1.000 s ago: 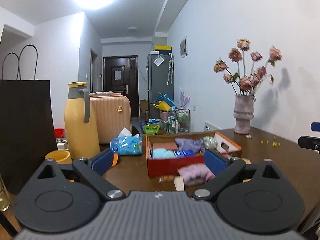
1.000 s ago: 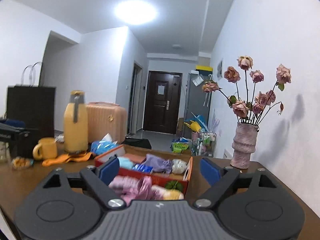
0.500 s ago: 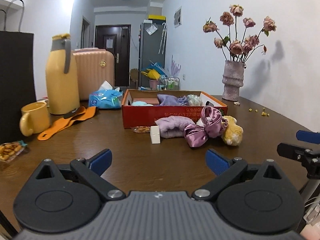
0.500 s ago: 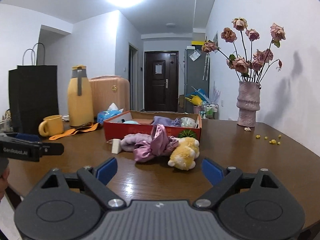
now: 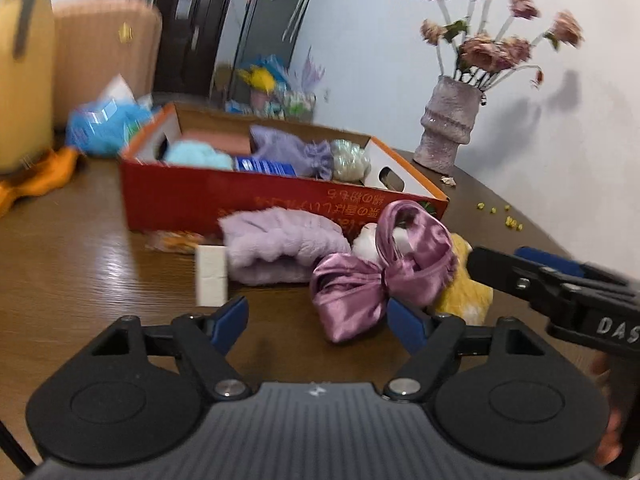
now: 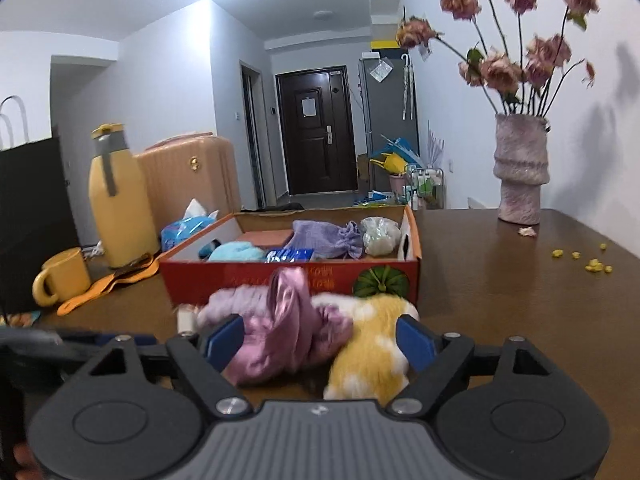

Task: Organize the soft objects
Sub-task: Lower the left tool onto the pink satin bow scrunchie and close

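Ahead of our left gripper [image 5: 316, 318], bare table [image 5: 80, 280] gives free passage on the left. The satin bow [image 5: 376, 276], fluffy purple cloth [image 5: 280, 248] and white block [image 5: 211, 276] obstruct the path to the red box [image 5: 240, 196]. Our right gripper [image 5: 496, 266] closes off the right, its closing jaws straddling the yellow plush [image 6: 376, 348].

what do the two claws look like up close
Both match: the left claw and right claw have black linkage arms with silver pivot screws, round black discs either side, a ribbed grey body and blue finger pads. Seen side-on, the right one bears white letters "DAS".
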Tool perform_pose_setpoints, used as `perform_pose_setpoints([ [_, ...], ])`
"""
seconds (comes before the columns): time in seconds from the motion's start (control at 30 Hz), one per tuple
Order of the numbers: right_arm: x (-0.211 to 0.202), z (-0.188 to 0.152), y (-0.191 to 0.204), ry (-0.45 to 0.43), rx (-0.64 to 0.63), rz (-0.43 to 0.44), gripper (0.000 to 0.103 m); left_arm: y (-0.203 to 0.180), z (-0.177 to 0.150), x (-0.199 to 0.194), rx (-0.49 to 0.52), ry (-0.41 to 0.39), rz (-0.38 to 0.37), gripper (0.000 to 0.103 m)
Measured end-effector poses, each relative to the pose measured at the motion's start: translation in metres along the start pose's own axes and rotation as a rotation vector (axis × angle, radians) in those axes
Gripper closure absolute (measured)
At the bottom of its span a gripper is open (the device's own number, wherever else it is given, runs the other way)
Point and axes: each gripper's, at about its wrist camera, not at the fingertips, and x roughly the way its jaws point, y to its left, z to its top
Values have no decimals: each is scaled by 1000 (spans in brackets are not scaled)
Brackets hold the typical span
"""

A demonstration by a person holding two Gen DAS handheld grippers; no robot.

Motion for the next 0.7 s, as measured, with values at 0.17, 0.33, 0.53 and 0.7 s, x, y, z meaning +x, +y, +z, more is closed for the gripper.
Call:
perform_pose_setpoints([
  [0.17,44,2,-14,64,127,26,49,22,11,35,-146,70,-112,49],
  [0.33,53,-6,-19,109,168,43,83,29,7,35,-172,87,-185,78],
  [0.53,18,-19,-8,142,187,133,85,16,-2,-15,-60,91,-129,82],
  [0.7,-16,-48,7,192,193,166,85,3,-35,-63,-1,96,-79,83],
])
